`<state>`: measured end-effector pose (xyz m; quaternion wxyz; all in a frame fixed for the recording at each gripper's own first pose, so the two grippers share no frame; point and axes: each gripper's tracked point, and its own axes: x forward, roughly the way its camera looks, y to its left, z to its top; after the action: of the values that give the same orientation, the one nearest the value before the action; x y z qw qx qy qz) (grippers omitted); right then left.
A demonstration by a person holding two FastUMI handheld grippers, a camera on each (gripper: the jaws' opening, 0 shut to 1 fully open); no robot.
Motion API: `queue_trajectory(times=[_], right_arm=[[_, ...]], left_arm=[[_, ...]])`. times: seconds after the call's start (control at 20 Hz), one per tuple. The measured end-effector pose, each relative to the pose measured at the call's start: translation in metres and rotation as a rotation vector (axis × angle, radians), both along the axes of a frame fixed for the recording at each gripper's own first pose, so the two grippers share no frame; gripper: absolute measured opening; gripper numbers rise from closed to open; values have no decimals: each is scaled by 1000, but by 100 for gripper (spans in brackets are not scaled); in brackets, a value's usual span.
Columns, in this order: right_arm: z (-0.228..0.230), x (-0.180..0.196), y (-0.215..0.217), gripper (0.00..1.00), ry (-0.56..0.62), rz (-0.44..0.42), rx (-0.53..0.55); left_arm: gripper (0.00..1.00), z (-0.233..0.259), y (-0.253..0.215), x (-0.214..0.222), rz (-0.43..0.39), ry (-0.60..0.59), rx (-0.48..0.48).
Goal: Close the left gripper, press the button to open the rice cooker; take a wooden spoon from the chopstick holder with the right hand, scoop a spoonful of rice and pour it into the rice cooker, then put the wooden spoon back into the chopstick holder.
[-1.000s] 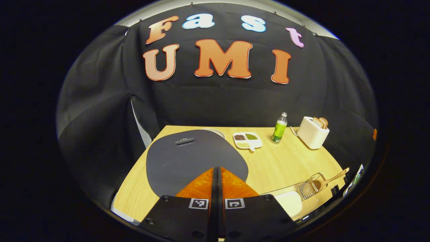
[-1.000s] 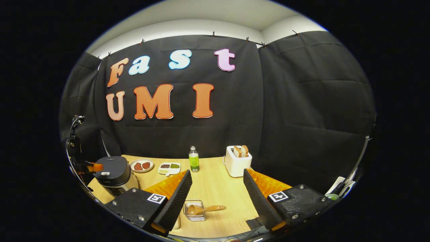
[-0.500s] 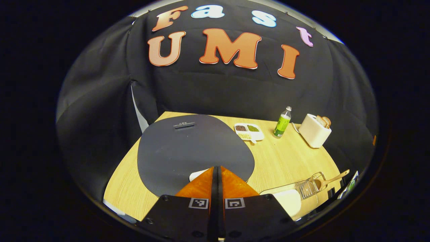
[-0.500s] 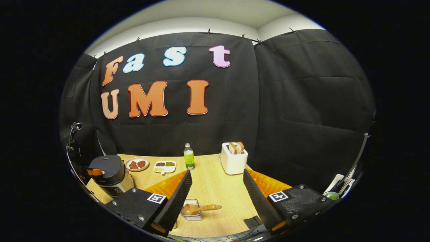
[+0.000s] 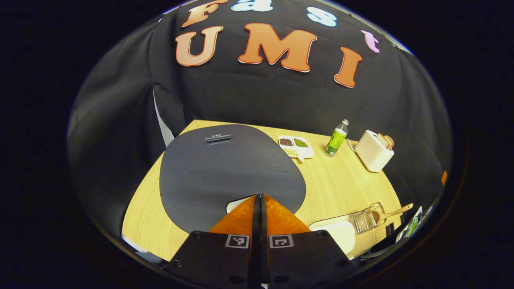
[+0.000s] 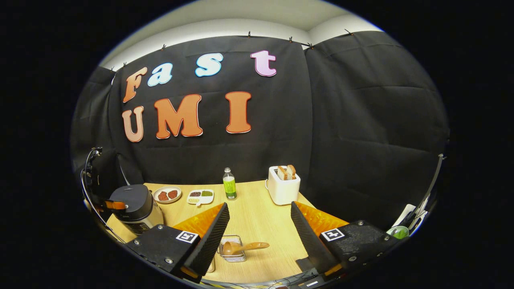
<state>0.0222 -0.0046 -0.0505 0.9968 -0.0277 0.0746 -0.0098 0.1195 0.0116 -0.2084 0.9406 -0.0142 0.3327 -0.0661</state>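
The wooden table (image 6: 257, 216) carries everything. Largest on it is the rice cooker (image 6: 134, 206), at the table's left end in the right gripper view, its dark lid (image 5: 225, 168) down. The left gripper (image 5: 259, 197) has its fingers pressed flat together with nothing between them, tips at the lid's near edge where a pale button (image 5: 237, 204) peeks out; whether they touch it cannot be told. In the right gripper view that same gripper sits against the cooker's top.

Next in size, the white toaster (image 6: 283, 185) stands at the back right with two slices of bread (image 6: 287, 172) sticking up from its slots. A clear bottle (image 6: 229, 184) of green liquid stands upright just left of it.

A round plate (image 6: 167, 194) holds two reddish pieces; beside it a divided white dish (image 6: 200, 196) has dark, green and yellowish grains in separate compartments.

The chopstick holder (image 6: 232, 251), a small wire basket near the front edge, holds the wooden spoon (image 6: 243, 247), bowl inside, handle leaning out to the right. The right gripper (image 6: 259, 230) hangs above it, fingers spread wide, holding nothing.
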Motion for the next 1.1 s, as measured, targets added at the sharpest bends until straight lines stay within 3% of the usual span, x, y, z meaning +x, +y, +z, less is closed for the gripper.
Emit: queue_trajectory(times=[0.1,0.15,0.3,0.35,0.4,0.45,0.65,0.7,0.75,0.95,1.05,1.1], right_arm=[[4,-4,1,100,-10,10,-2],[5,-5,0,95,-12,12,-3],[15,-11,-3,95,-34,17,5],[19,-12,-4,100,-45,16,5],[22,-13,-8,100,-55,12,4],[23,-16,-12,95,-63,5,5],[22,-18,-21,96,-61,-7,31],[21,-18,-23,95,-60,-7,34],[20,-19,-24,95,-61,-7,36],[18,-16,-26,96,-68,8,47],[15,-12,-27,100,-74,15,67],[12,-9,-28,95,-78,15,77]], left_arm=[[5,2,2,2,-10,-11,25],[5,3,1,2,-3,-21,33],[5,14,1,0,30,-79,47],[4,24,1,-2,42,-101,57],[1,40,0,-1,49,-144,66],[4,62,1,1,58,-195,78],[4,154,-6,-8,66,-388,51],[0,171,-5,-13,71,-421,49],[4,185,-4,-19,77,-454,48],[4,215,-7,-45,79,-512,31],[1,227,5,-55,116,-554,86],[4,230,7,-60,126,-565,103]])
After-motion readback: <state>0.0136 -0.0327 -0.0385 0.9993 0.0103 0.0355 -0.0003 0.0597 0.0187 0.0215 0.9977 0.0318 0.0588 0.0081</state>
